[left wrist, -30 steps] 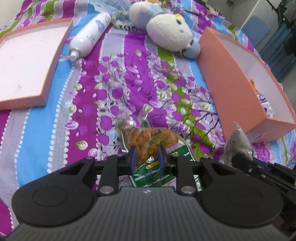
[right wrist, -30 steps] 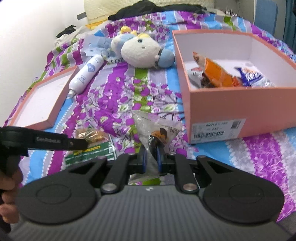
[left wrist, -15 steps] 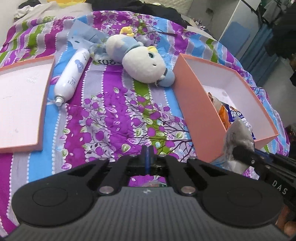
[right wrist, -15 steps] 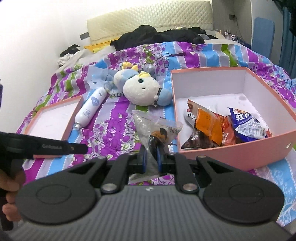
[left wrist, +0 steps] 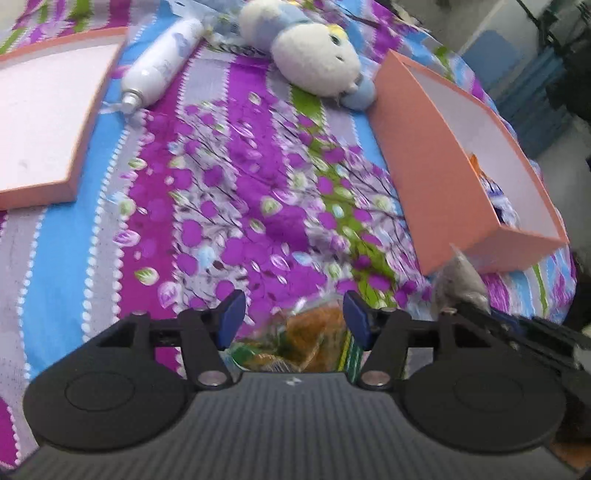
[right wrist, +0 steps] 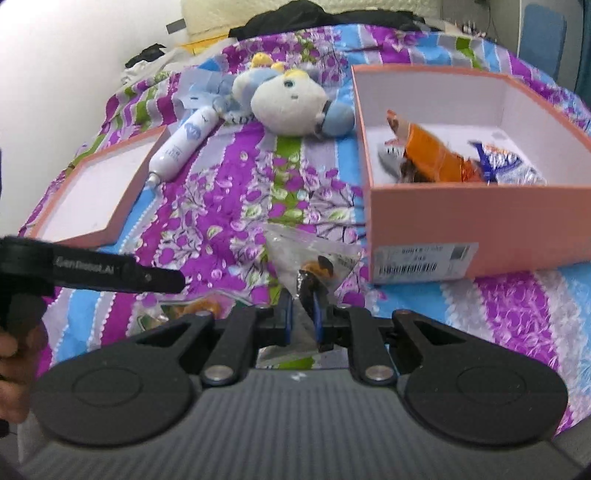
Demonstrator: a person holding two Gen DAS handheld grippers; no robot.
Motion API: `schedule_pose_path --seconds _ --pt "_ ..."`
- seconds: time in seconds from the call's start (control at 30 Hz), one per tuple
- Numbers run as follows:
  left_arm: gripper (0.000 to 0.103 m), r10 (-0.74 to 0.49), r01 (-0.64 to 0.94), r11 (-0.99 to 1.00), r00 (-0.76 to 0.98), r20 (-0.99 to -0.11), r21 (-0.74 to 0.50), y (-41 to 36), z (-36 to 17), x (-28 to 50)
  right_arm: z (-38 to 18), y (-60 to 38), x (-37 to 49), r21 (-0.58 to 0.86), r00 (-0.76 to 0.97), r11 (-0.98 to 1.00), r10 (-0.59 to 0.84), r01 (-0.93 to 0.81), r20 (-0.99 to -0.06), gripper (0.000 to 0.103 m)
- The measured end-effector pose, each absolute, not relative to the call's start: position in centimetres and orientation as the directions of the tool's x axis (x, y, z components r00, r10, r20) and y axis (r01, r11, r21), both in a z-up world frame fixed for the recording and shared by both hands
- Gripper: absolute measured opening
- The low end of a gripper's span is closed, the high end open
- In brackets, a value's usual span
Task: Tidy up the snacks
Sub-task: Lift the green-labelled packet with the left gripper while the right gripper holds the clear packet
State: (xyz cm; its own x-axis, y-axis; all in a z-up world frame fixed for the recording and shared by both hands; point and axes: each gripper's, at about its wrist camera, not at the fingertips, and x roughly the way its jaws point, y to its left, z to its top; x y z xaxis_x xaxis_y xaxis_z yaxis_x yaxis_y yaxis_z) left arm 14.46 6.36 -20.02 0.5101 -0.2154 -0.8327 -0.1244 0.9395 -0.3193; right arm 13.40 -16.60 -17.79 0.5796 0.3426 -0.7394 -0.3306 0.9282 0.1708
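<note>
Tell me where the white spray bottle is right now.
The white spray bottle lies on the bedspread at upper left in both views, between the box lid and the plush toy.

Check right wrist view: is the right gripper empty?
No, the right gripper is shut on a clear snack bag.

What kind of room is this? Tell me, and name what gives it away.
Most likely a bedroom: the work surface is a bed with a floral striped bedspread, a quilted headboard stands behind it, and a plush toy lies on it.
</note>
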Motion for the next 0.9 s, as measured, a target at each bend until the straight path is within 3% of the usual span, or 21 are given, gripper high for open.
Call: schedule_pose_path --seconds 0.1,0.5,0.9 --pt "0.068 -0.236 -0.067 0.949 0.498 -0.834 -0.309 5.9 -20.9 14.5 -18.6 -16.8 13.5 0.167 0.567 0.933 0.329 -0.319 -0.755 0.015" --pt "0.07 -0.109 0.171 0.985 0.501 -0.859 -0.025 1.2 -23.2 14.4 -21.0 -18.0 13.6 0.182 0.531 0.945 0.304 -0.27 -0.791 0.015" --pt "0.054 -0.102 0.163 0.986 0.483 -0.87 -0.025 0.8 -24.4 14.5 -21.8 -17.1 13.8 0.153 0.519 0.936 0.305 -0.316 -0.799 0.015"
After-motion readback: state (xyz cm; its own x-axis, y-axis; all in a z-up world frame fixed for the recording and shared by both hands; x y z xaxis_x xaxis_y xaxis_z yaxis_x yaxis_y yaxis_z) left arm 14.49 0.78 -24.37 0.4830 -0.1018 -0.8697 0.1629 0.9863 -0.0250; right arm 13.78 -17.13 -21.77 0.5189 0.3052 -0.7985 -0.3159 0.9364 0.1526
